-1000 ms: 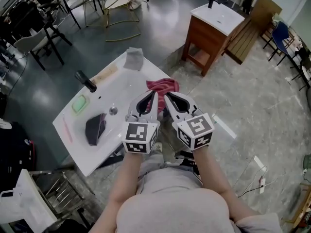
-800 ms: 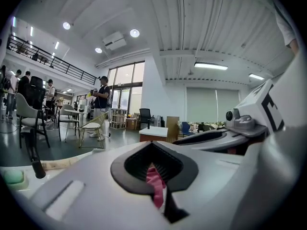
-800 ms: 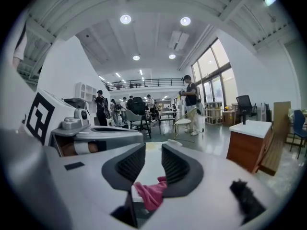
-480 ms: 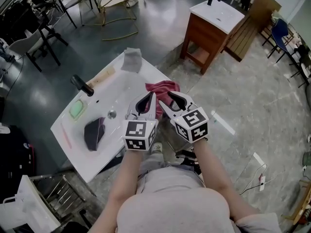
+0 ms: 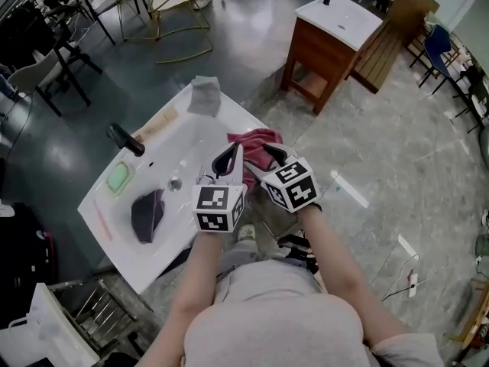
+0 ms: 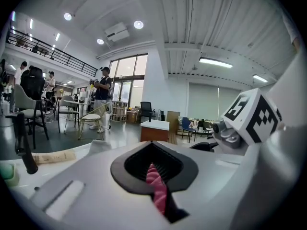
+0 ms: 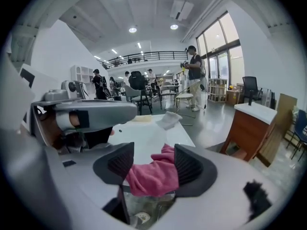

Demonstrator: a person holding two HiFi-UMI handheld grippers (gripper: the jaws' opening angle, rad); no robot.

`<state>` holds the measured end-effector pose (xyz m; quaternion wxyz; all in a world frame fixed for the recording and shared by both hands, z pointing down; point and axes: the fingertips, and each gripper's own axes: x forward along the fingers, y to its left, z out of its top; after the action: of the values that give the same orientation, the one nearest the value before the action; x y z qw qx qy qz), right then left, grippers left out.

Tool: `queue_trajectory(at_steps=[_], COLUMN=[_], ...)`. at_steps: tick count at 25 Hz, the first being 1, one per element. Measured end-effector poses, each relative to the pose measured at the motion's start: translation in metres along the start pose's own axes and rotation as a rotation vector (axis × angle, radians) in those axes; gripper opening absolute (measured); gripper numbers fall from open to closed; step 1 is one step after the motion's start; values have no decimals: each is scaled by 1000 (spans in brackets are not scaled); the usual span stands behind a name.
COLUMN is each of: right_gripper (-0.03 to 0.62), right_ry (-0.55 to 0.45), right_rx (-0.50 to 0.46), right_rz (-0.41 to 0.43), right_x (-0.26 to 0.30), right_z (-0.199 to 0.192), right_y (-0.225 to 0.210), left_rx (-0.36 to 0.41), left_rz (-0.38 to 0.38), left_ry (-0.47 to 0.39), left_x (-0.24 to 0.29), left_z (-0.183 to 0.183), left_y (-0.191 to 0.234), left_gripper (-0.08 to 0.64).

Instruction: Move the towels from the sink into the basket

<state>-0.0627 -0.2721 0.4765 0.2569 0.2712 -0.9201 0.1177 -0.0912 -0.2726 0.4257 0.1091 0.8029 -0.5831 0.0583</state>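
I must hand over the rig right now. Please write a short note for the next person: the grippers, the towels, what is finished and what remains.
Left gripper: shut, apparently pinching a strip of the pink towel.
Right gripper: jaws opening, with the pink towel between them.
Towels: the pink towel hangs over the right edge of the sink. The dark towel lies in the basin. The grey towel is on the far corner.
Done: nothing shows as moved, and I cannot find the basket in these views.
Left: all three towels.
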Motion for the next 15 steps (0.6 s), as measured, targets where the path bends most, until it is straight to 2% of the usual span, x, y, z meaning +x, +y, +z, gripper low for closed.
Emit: queue_trajectory(at_steps=[9,15], right_gripper=[262,262], right_ry=[135,189], right_rx=[-28,-30], right_rz=[-13,-30], right_x=[39,58], right_z=[-32,-45], right_y=[-16,-30], left_rx=[-4,-11], left_rz=[-1,-7], left_ry=[31,59], left_x=[10,20], left_z=[-9,-18], left_y=[14,20], left_gripper=[5,5])
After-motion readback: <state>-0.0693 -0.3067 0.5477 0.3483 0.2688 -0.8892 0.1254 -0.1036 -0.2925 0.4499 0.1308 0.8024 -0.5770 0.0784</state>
